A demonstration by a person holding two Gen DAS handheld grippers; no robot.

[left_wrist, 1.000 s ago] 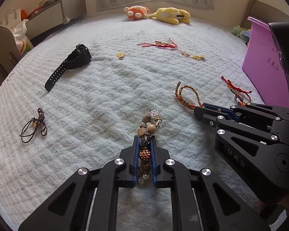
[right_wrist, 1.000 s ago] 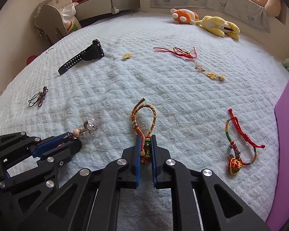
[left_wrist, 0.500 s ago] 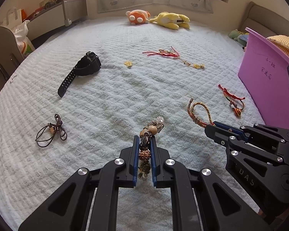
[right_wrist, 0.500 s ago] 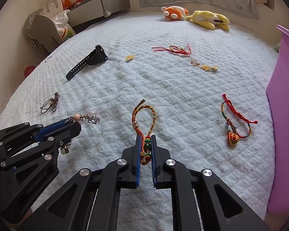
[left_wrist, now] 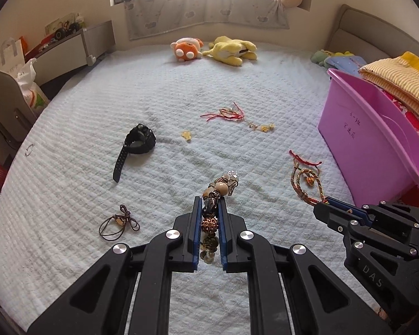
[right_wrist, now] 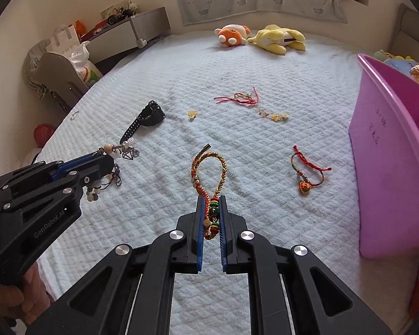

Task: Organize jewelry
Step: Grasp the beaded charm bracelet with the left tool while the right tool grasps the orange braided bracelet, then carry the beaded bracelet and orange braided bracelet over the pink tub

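— Left wrist view: left tool [left_wrist: 209, 215] clamped on beaded charm string [left_wrist: 211, 223] above bed [left_wrist: 69, 167]; farther, brown cord [left_wrist: 119, 223].

— Right wrist view: right tool [right_wrist: 211, 212] pinching braided bracelet [right_wrist: 209, 178]; brown cord hidden behind the other tool.

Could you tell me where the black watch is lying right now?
The black watch lies on the bedspread left of centre in both wrist views, beside the small gold charm and beyond the brown cord.

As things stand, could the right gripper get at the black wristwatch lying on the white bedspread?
Probably not yet: the right gripper has its jaws shut on a braided orange-and-yellow cord bracelet. The black wristwatch lies uncovered on the white bedspread, nothing blocking the way.
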